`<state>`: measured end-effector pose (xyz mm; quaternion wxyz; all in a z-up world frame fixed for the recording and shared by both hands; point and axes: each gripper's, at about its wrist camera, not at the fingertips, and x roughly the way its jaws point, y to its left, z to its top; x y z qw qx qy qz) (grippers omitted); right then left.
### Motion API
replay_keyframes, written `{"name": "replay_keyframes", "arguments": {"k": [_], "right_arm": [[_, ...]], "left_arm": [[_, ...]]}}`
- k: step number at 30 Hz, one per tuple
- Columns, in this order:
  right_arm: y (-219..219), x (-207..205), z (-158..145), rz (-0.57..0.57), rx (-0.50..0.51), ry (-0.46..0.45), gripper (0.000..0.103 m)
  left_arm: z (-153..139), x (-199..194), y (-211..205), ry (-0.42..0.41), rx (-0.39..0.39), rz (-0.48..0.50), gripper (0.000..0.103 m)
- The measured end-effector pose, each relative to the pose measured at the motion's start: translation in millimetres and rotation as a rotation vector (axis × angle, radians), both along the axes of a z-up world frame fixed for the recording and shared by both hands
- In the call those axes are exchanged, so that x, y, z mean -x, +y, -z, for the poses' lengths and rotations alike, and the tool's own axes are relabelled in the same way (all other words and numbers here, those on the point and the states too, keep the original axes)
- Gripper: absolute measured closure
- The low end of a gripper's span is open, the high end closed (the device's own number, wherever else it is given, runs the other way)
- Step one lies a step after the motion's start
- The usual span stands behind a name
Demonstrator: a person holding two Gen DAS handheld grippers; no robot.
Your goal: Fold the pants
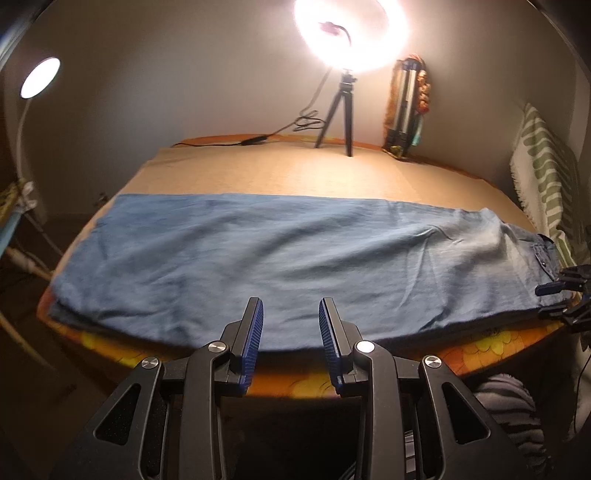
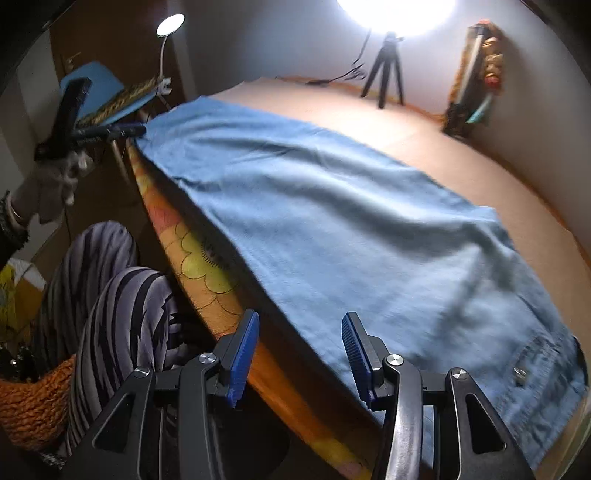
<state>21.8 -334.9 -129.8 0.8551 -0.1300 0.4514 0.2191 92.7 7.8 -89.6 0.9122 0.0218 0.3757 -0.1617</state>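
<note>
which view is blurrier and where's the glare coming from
Right wrist view: pants smeared by motion blur, ring light blown out at the top edge. Left wrist view: sharper, though the same ring light flares white; fisheye bends the table edge.

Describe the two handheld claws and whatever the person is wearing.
Both the left claw and the right claw have matte black angular frames with silver round bolts and ribbed blue pads. The hand wears a white glove, with dark bracelets at the wrist. The trousers are grey and black, zigzag-striped.
</note>
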Motion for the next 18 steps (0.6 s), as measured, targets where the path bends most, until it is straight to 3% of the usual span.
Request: {"name": "replay_keyframes", "arguments": {"k": [5,10,12,16,18], "right_arm": [[6.2,-10.0,17.8,-0.017,0.062,0.028,0.068],[-1.1,-11.6,16.5,-0.019,-0.005,0.051,0.096],[-0.4,-7.8,15.0,-0.043,0.003,0.061,0.102],[0.9,-6.3,17.4,-0.070,0.047,0.097,0.103],[1.5,-9.6,12.0,-0.043,0.055,0.068,0.101]], "left_arm": [[-3.8,12.1,29.5,-0.004,-0.005,-0.072,0.073],[-3.5,23.0,58.8,0.000,-0.010,-0.132,0.073],[-1.7,23.3,71.6,0.008,0.008,-0.159,0.073],[2.7,19.8,102.7,0.018,0.051,-0.226,0.073],[5.9,16.7,119.1,0.020,0.064,-0.253,0.073]]}}
